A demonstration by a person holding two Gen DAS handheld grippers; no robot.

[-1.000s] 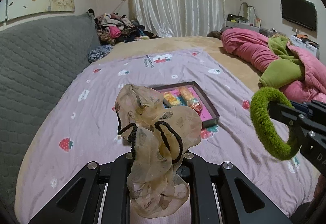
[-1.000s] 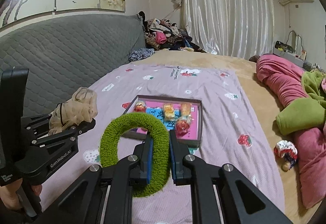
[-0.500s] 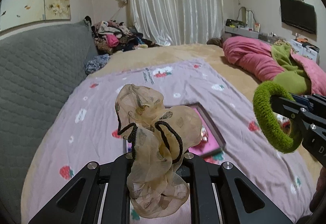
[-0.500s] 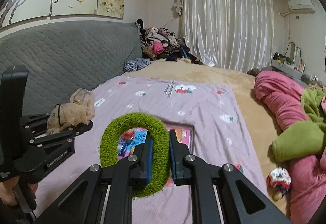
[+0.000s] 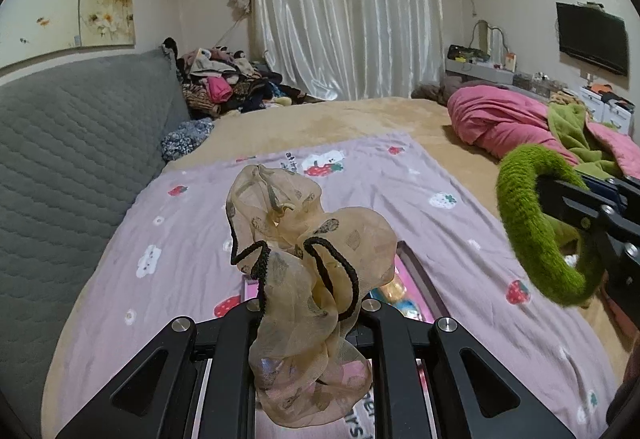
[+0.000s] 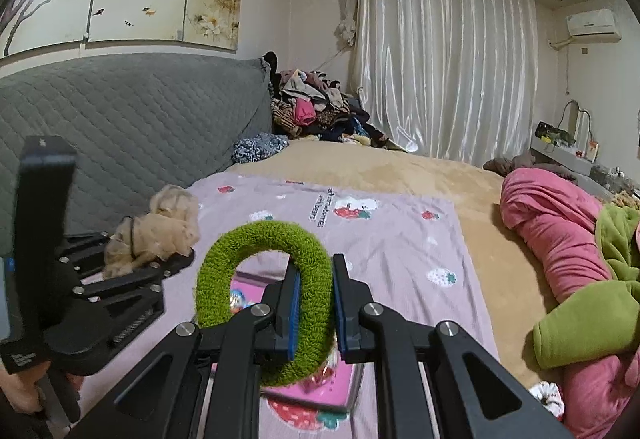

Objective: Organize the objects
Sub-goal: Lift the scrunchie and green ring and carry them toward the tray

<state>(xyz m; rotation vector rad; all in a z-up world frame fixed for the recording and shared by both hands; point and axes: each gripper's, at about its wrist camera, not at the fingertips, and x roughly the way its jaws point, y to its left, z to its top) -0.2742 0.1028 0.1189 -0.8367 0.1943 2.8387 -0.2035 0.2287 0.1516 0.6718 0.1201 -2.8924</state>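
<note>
Above the bed point(image 5: 340, 127), both tools angle downward, clamping beige scrunchie point(image 5: 304, 279) and green scrunchie point(image 6: 268, 291).

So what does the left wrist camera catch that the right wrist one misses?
Only the left wrist view shows the wall television. Only the right wrist view shows the white scrunchie lying by the pink quilt, and a hand on the other tool's handle. Both show the beige scrunchie, the green scrunchie, the pink tray and the curtains.
</note>
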